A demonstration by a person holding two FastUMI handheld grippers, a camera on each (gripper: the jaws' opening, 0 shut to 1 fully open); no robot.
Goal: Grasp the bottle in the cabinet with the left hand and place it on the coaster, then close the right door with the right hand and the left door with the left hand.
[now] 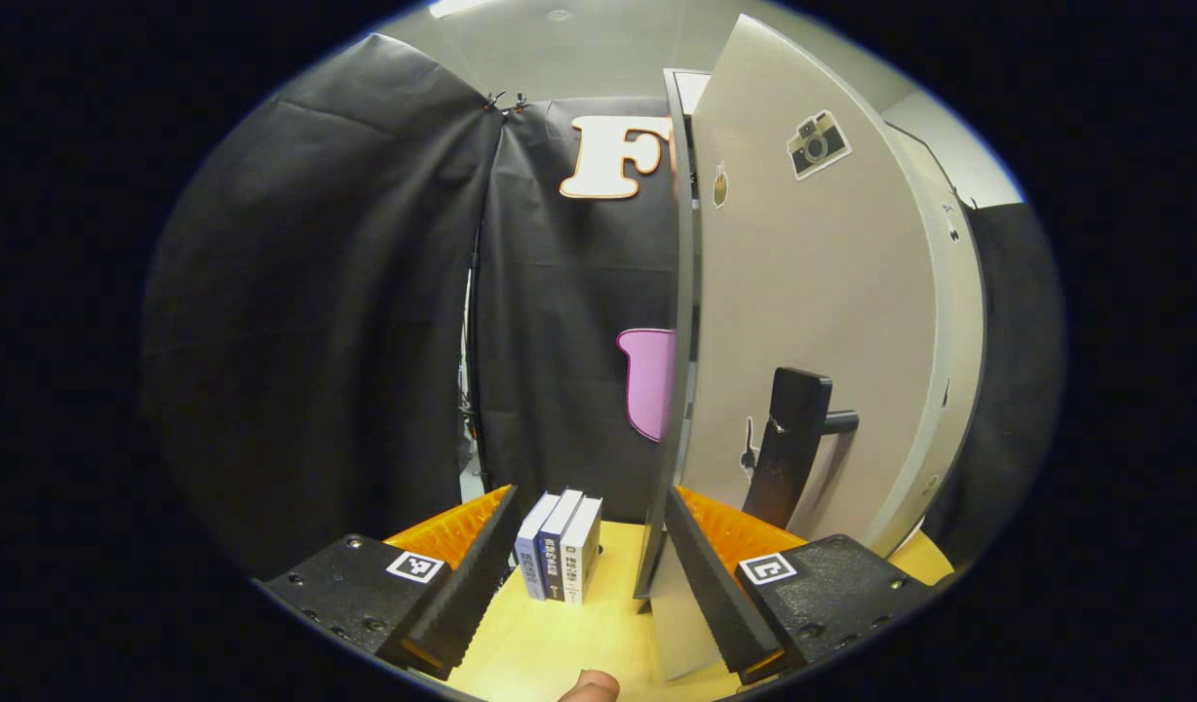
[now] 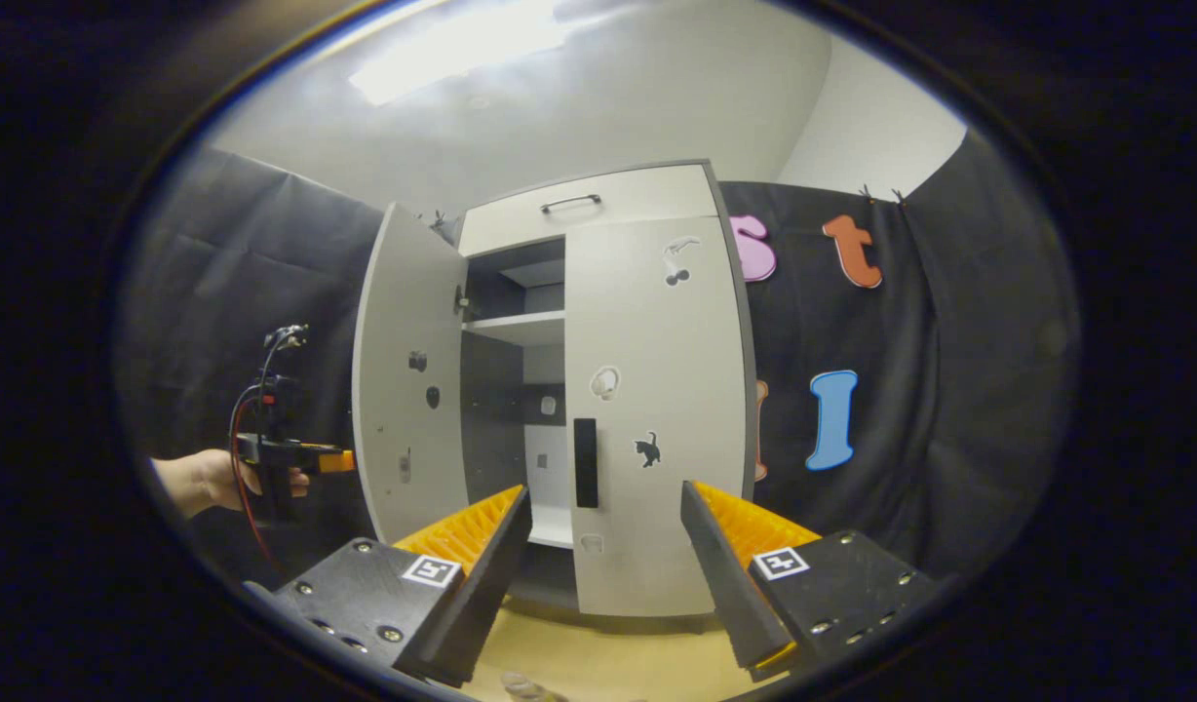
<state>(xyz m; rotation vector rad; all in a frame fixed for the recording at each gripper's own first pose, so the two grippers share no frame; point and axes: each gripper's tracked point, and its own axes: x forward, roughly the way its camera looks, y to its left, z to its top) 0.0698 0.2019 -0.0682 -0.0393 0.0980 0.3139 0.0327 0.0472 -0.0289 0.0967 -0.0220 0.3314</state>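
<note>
The white cabinet stands ahead in the right gripper view. Its right door, with a black handle, lies flat against the front. Its left door is swung wide open. My right gripper hangs open in front of the right door, holding nothing. A hand holds my left gripper just outside the open door. In the left gripper view the left door stands edge-on, its black handle on the outer face. My left gripper is open, the door's edge just inside its right finger.
Three books stand upright on the pale wooden table between the left gripper's fingers, farther off. A shelf shows inside the cabinet, and a drawer with a bar handle sits on top. Black cloth walls close the booth.
</note>
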